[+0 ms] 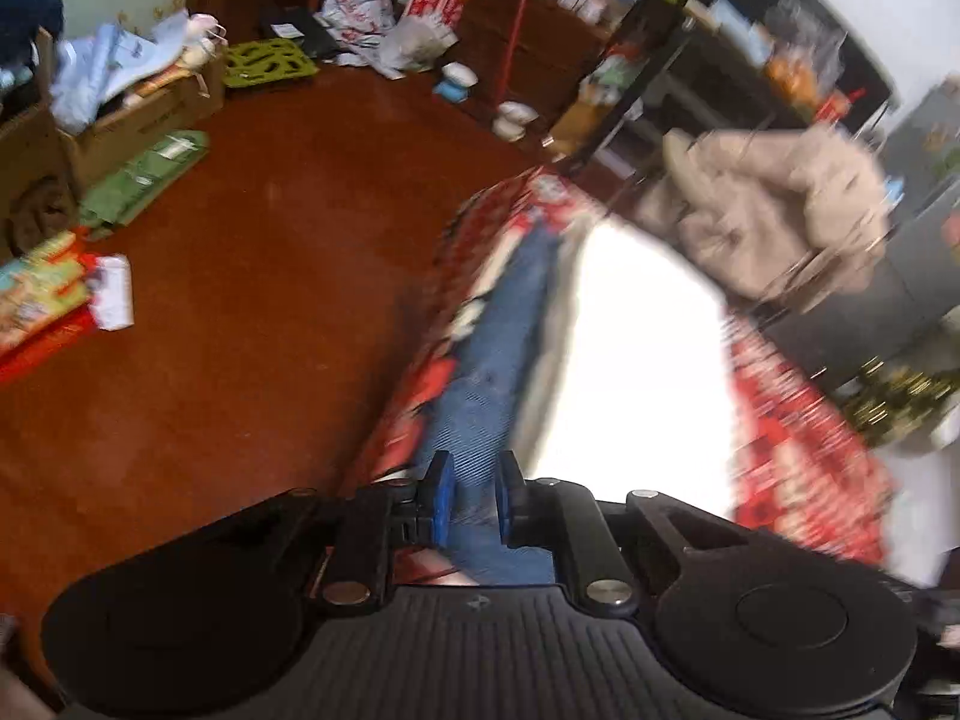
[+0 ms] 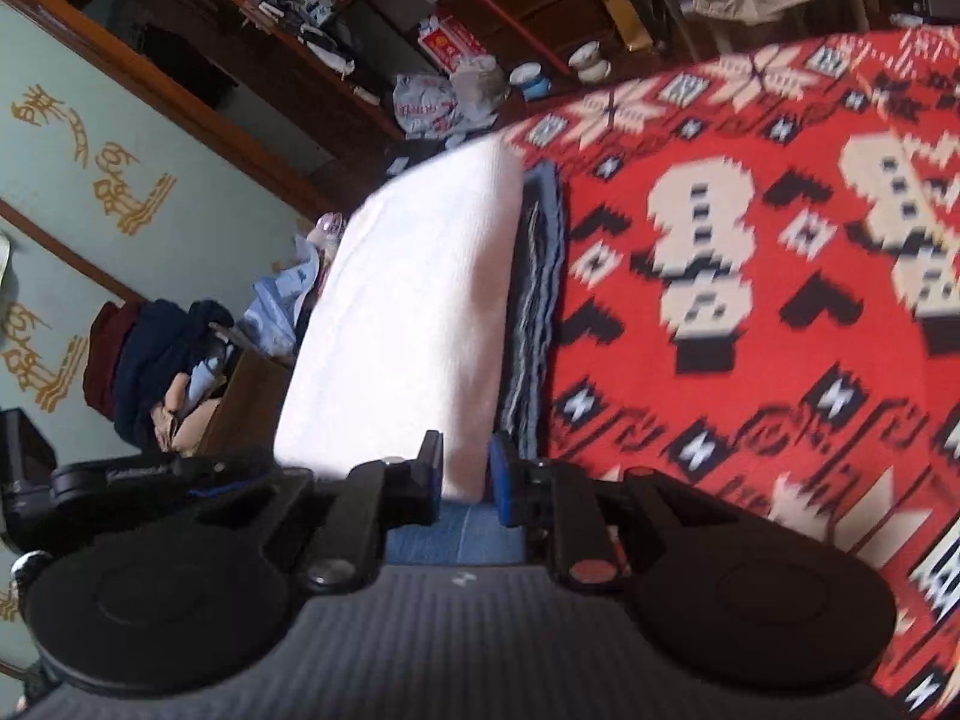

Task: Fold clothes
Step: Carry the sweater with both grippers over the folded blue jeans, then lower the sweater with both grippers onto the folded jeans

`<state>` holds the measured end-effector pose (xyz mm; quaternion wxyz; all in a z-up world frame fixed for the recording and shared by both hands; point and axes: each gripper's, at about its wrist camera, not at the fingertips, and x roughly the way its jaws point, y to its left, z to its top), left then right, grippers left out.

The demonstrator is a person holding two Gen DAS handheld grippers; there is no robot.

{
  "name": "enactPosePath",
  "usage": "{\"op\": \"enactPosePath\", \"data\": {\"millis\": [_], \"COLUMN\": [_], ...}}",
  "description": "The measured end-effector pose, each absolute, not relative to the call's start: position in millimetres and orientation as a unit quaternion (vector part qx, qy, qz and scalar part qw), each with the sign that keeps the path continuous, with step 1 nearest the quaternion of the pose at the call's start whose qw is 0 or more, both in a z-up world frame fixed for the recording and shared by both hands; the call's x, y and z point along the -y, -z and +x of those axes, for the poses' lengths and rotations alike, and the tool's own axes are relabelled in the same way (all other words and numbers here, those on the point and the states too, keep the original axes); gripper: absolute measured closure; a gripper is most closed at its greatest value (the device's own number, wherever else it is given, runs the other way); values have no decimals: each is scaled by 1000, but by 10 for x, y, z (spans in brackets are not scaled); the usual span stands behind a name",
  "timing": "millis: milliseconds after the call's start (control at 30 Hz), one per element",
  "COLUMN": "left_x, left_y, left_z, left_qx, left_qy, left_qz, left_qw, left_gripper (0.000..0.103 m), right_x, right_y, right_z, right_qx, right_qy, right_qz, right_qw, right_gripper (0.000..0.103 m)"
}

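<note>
A folded white garment (image 1: pixel 642 348) lies on a folded blue knit garment (image 1: pixel 492 354), and both are over a red patterned blanket (image 1: pixel 798 450). My left gripper (image 1: pixel 474 498) is shut on the near edge of the blue garment, with blue cloth filling the gap between its pads. In the right wrist view the white garment (image 2: pixel 414 300) sits to the left of the blue garment's layered edge (image 2: pixel 534 300). My right gripper (image 2: pixel 465 480) is shut on the white garment's near corner, and blue cloth shows just under it. The left wrist view is blurred.
The red patterned blanket (image 2: pixel 750 240) spreads to the right. A red-brown floor (image 1: pixel 240 300) lies to the left, with cardboard boxes of clothes (image 1: pixel 120 114) and packets along its edge. A beige garment (image 1: pixel 774 204) hangs on a frame beyond. Cluttered dark shelves (image 2: pixel 510 6) stand behind.
</note>
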<state>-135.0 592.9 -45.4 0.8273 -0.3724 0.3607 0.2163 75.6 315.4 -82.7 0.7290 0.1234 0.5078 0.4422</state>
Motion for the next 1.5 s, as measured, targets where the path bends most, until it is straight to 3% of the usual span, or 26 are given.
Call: {"op": "enactPosePath", "data": {"millis": [167,367,600,1500], "left_x": [-5834,-5757,-5639,-5164], "left_y": [262,395,516,767], "left_z": [-748,168,630,-303], "left_qx": [-360,-400,-416,-416], "left_qy": [-176,-163,-157,-133], "left_qz": [-363,-349,-347,-416], "left_qw": [841,831,826,798], "left_gripper": [90,90,90,90], "right_x": [-3313,-3689,-3942,-3412], "right_y": [738,814,1011,1191], "right_z": [1205,1715,1988,1085], "right_qx": [-501,-505,-512,-549], "right_qy": [-422,-410,-407,-434], "right_qz": [145,120,139,168], "right_qw": [742,750,744,695], "right_gripper": [83,84,83,84]}}
